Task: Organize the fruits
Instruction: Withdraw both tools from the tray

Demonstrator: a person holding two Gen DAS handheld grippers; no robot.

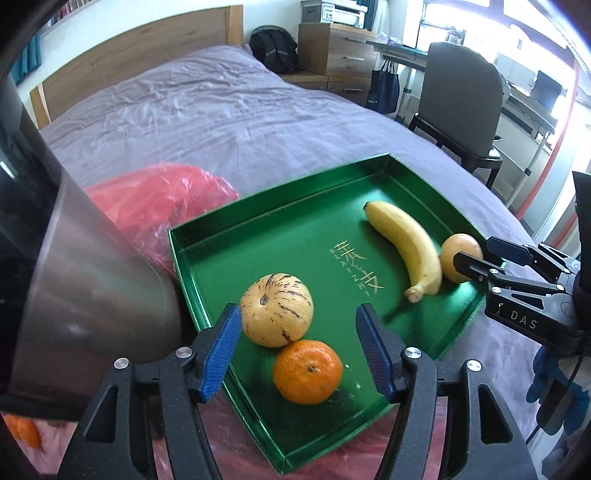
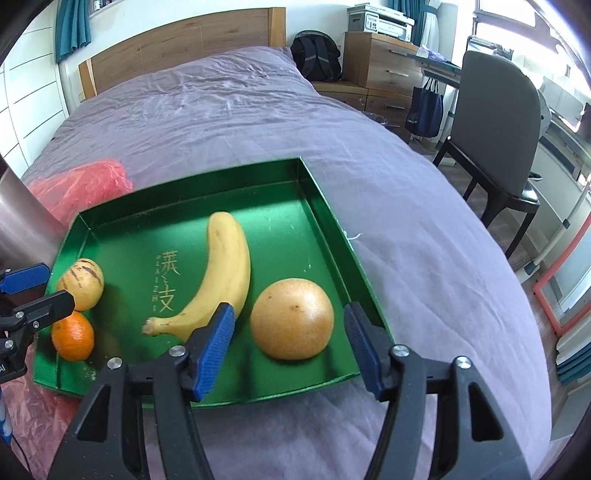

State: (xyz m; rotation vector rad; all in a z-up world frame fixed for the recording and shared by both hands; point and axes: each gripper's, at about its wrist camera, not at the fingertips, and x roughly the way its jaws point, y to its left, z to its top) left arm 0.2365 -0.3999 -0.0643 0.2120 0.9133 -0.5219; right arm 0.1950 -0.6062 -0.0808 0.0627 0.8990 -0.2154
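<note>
Looking down past our two tools, we see a wrinkled lilac bed (image 2: 229, 122) cover carrying a shallow green tray (image 2: 325, 206) with gold lettering on its floor, and crumpled red plastic bag (image 1: 162, 206) material lying against and under the tray's left edge. A brushed metal cylinder (image 1: 88, 280) crowds the left of the left wrist view.

Our left hand-held gripper (image 1: 297, 350) stands open with nothing between its blue pads; the orange mandarin (image 1: 307, 372) sits on the tray floor in the gap below them, untouched, and the pale striped melon-like fruit (image 1: 276, 309) rests just beyond, touching the mandarin and near the left pad.

Our right hand-held gripper (image 2: 286, 349) is spread wide and holds nothing; the round golden pear (image 2: 291, 319) lies on the tray between and just ahead of its pads, clear of both. The banana (image 2: 225, 273) curves beside the pear, its stem end towards us, close to the left pad; whether it touches the pad we cannot tell.

Farther off, a wooden headboard (image 2: 177, 44) closes the bed. To its right stand a black backpack (image 2: 316, 55), a wooden drawer unit (image 2: 384, 62) with a printer (image 2: 380, 20) on top, a dark tote bag (image 2: 424, 107), and a grey chair (image 2: 495, 129) by a bright window desk.
</note>
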